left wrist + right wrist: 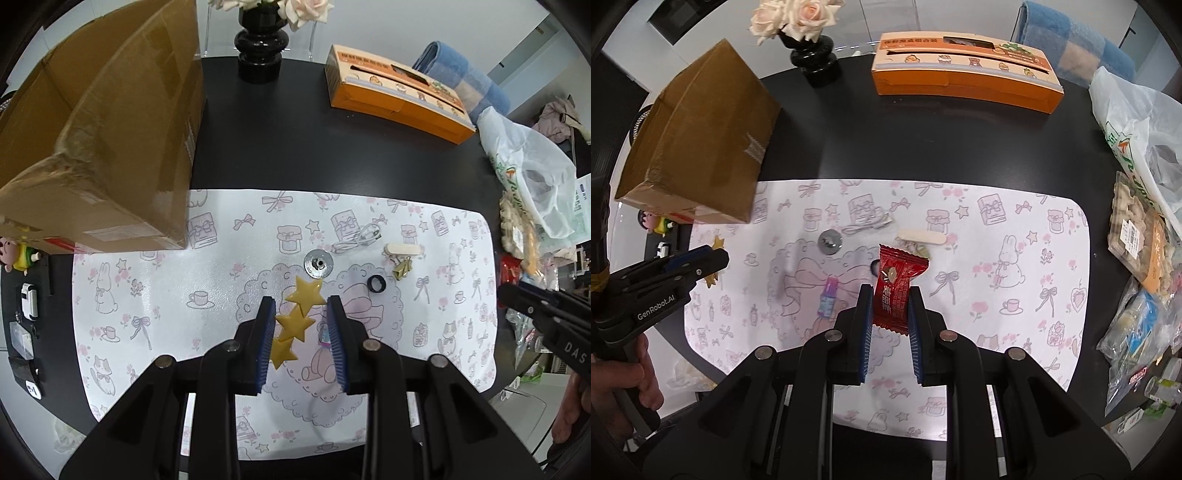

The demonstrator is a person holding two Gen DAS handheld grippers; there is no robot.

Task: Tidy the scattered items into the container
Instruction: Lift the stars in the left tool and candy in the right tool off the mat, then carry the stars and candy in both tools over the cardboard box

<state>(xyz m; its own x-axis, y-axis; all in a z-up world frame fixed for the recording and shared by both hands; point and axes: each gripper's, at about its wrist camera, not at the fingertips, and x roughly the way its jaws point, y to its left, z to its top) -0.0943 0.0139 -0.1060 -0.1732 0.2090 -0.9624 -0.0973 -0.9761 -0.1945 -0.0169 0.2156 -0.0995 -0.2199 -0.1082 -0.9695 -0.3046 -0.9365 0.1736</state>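
Note:
My left gripper [300, 301] is shut on a string of three yellow stars [295, 325], held up above the patterned mat [166, 295]. In the right wrist view the left gripper [720, 258] hangs near the mat's left edge, with star tips showing on both sides. My right gripper [890, 290] is shut on a red candy packet [895, 284] that stands upright between the pads. A big cardboard box [110, 147] [701, 147] stands at the left; its opening is hidden. On the mat lie a metal disc [318, 263], a white cable [356, 238], a wooden stick [402, 248], a gold clip [402, 267], a black ring [376, 284] and a small pink bottle [827, 299].
An orange carton [964, 74], a black vase of roses [814, 61] and a blue towel [1071, 40] stand at the back of the black table. Plastic bags and snack packs [1137, 229] crowd the right edge. Small toys [22, 258] sit at the left beside the box.

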